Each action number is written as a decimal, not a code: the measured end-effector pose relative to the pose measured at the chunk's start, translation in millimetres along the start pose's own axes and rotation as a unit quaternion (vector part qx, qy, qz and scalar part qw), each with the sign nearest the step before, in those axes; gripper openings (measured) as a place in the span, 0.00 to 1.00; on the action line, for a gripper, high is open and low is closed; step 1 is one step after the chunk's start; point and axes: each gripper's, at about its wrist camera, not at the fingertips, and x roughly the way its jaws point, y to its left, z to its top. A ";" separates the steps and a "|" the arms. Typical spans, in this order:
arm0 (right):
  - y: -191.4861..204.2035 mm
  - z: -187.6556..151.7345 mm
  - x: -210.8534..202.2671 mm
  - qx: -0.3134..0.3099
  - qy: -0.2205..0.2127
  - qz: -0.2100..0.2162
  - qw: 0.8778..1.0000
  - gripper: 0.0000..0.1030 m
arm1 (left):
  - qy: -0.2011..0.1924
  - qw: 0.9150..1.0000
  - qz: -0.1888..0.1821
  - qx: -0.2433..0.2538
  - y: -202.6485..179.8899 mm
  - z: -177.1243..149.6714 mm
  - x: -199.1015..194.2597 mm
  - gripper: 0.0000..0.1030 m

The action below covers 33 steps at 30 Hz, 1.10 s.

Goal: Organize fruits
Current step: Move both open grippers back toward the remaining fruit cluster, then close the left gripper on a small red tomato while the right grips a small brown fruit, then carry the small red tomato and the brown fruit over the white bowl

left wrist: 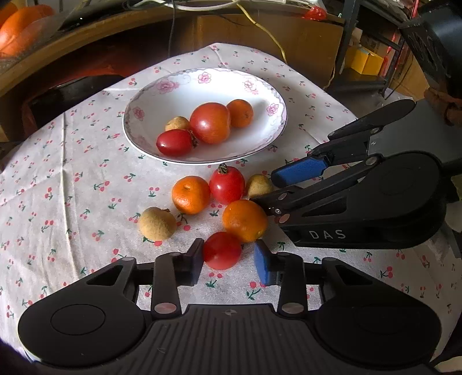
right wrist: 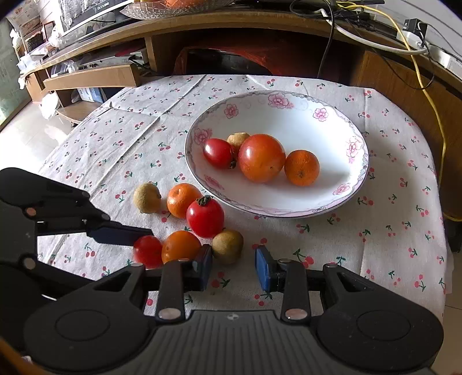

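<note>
A white flowered plate (left wrist: 173, 98) (right wrist: 288, 121) holds a big tomato (left wrist: 210, 122), a small tomato (left wrist: 174, 142), an orange (left wrist: 240, 113) and a brown fruit (left wrist: 176, 123). Several fruits lie loose on the cloth in front of it. My left gripper (left wrist: 229, 264) is open around a red tomato (left wrist: 222, 250) (right wrist: 147, 250), low on the cloth. My right gripper (right wrist: 233, 268) (left wrist: 274, 187) is open, with a small brown fruit (right wrist: 228, 246) (left wrist: 258, 186) just ahead between its fingertips. An orange (left wrist: 245, 220) (right wrist: 180, 246) sits between the two grippers.
Also loose on the cloth are a stemmed tomato (right wrist: 205, 216), an orange (right wrist: 183, 200) and a brown fruit (right wrist: 146, 197). A wooden desk (right wrist: 260, 23) with cables rises behind the table. The cherry-print cloth (right wrist: 389, 230) drops off at the right and left edges.
</note>
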 end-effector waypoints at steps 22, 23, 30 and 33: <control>14.7 -27.8 -41.5 -0.019 -0.001 0.003 1.000 0.23 | 0.003 1.000 -0.002 -0.007 -4.1 -19.3 -23.3 0.33; 17.3 -31.5 -43.7 -0.019 0.002 0.003 1.000 0.23 | 0.005 1.000 -0.002 -0.005 -5.0 -21.1 -24.3 0.33; 36.9 -51.0 -35.6 -0.040 0.025 -0.006 0.999 0.24 | 0.016 1.000 0.008 0.015 -12.8 -28.0 -18.1 0.34; 34.5 -47.4 -35.6 -0.034 0.020 0.000 0.999 0.24 | 0.015 1.000 0.009 0.018 -12.2 -28.4 -16.0 0.37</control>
